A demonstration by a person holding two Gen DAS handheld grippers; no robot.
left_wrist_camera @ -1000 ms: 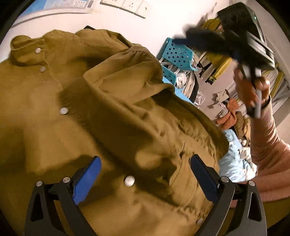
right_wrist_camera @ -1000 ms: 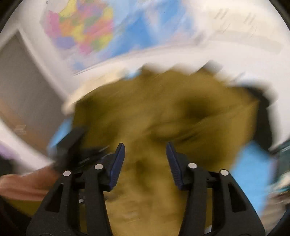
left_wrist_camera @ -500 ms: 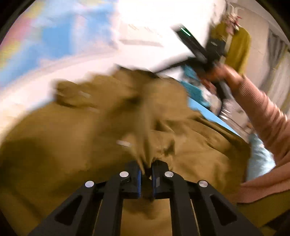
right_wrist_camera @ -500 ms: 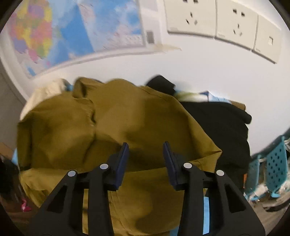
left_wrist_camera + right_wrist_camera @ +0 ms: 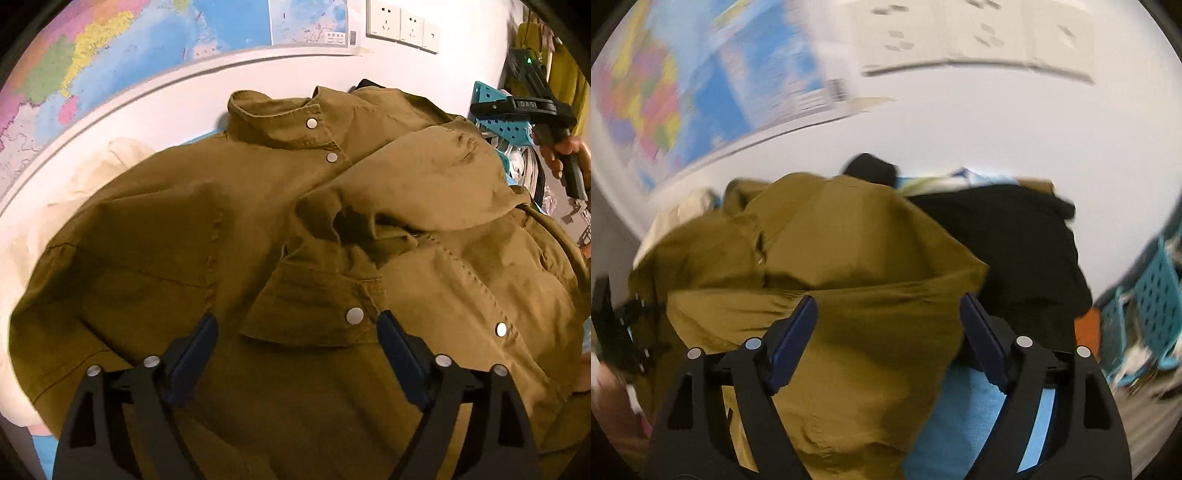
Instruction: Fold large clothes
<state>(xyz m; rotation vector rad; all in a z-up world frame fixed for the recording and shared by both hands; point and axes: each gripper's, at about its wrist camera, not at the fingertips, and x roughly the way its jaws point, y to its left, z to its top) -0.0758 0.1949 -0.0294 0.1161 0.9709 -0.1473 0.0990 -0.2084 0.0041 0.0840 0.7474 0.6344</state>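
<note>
Olive-brown cotton jacket [image 5: 229, 236] with metal snaps — spread across the centre of my left view, a sleeve cuff [image 5: 317, 306] folded over its middle. My left gripper [image 5: 297, 341] is opening wide above that cuff, pads clear of it. My right gripper [image 5: 888, 332] is opening too, over the jacket's edge, nothing pinched. Black garment [image 5: 1015, 251] at the upper right of my right view; wall map [image 5: 110, 55] at the upper left.
</note>
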